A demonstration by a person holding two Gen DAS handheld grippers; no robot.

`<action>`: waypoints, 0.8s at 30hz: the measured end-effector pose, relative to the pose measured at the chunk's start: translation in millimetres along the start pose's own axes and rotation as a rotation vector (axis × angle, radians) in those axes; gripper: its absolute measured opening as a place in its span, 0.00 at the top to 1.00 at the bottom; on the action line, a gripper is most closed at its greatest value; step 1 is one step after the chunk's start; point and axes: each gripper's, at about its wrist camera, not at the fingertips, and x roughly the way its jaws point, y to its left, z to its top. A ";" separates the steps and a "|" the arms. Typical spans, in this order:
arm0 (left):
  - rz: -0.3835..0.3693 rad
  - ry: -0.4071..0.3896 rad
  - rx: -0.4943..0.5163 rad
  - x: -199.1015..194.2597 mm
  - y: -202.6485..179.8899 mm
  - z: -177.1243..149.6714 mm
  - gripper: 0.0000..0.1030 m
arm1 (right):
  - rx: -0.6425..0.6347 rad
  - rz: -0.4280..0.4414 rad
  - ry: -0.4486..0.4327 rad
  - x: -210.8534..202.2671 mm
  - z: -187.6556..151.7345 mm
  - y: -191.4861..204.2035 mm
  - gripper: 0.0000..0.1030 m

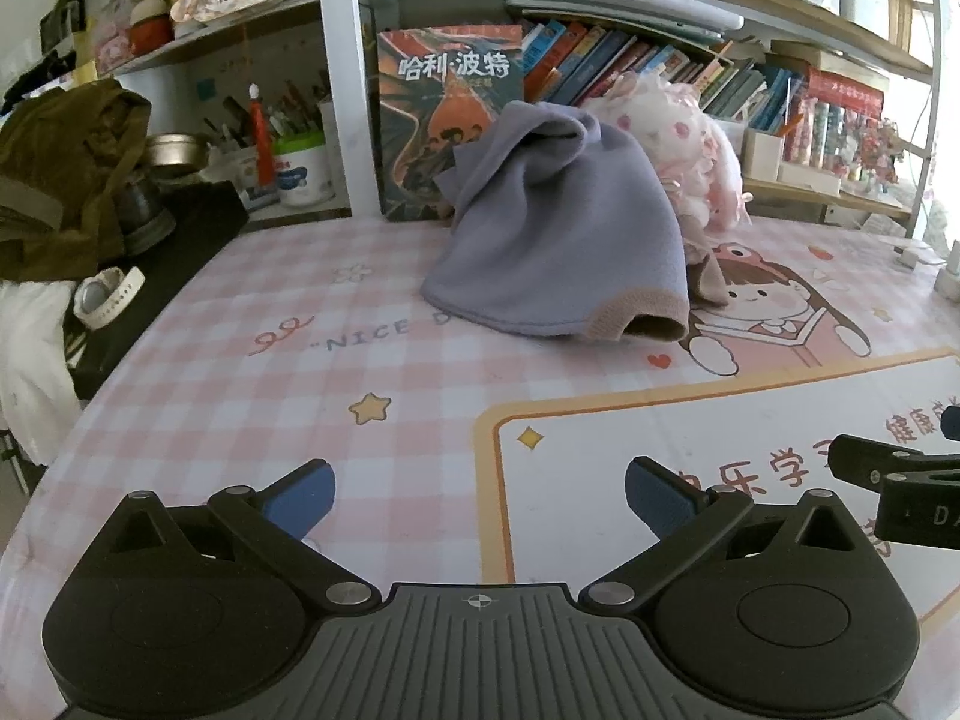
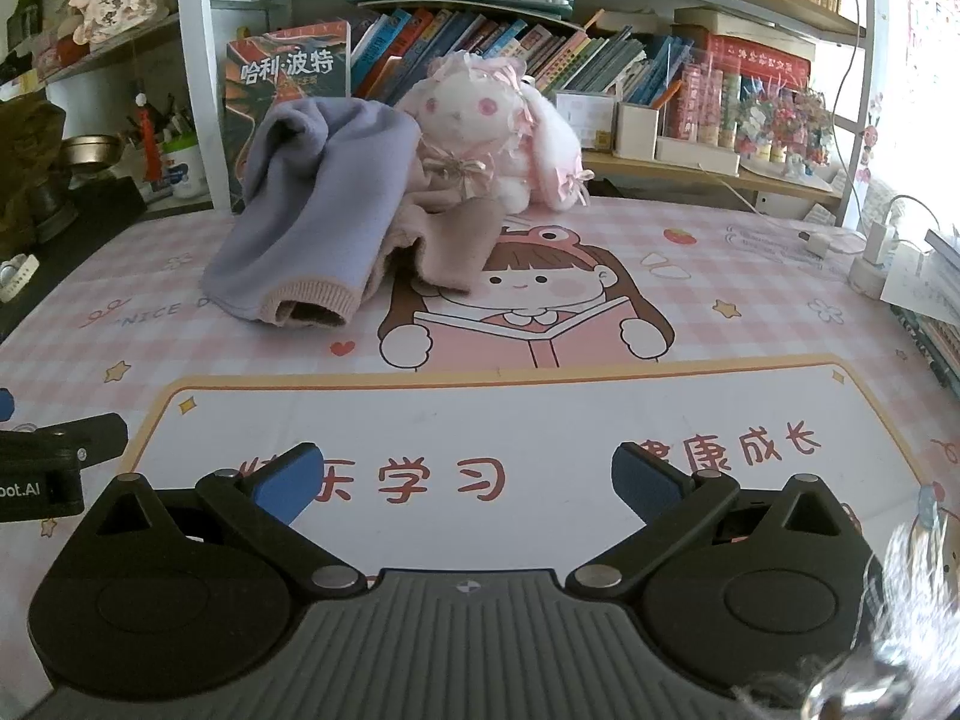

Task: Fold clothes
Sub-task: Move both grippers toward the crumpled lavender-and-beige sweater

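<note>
We have the left gripper (image 1: pixel 480 495) wide open over the near mat (image 1: pixel 420 372), holding nothing. Right gripper (image 2: pixel 465 480) is also spread wide and empty. The garment (image 1: pixel 558 228), lilac with pink cuffs, sits crumpled at the far side of the mat, well apart from both grippers. It leans against the plush (image 2: pixel 480 120), with the book (image 1: pixel 444 78) just behind.

From the left wrist view, the purple garment (image 1: pixel 552 222) covers most of the plush rabbit (image 1: pixel 702 162) behind it. The right gripper (image 1: pixel 900 480) is cut off at the frame's edge, its jaws out of sight. A blurry glare patch (image 2: pixel 912 618) smears the right view's lower corner.
</note>
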 end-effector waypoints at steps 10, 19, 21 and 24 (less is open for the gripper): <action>-0.004 0.012 -0.007 1.6 2.5 0.1 0.00 | 0.003 0.004 0.009 2.2 -0.6 0.0 0.00; -0.006 0.015 -0.009 3.5 3.5 0.3 0.00 | 0.004 0.005 0.013 3.5 -1.2 0.3 0.00; -0.006 0.016 -0.009 3.9 3.7 0.2 0.00 | 0.004 0.005 0.014 3.6 -1.1 0.6 0.00; -0.002 0.021 -0.015 5.4 4.4 0.2 0.00 | 0.004 0.006 0.016 3.9 -1.1 0.9 0.00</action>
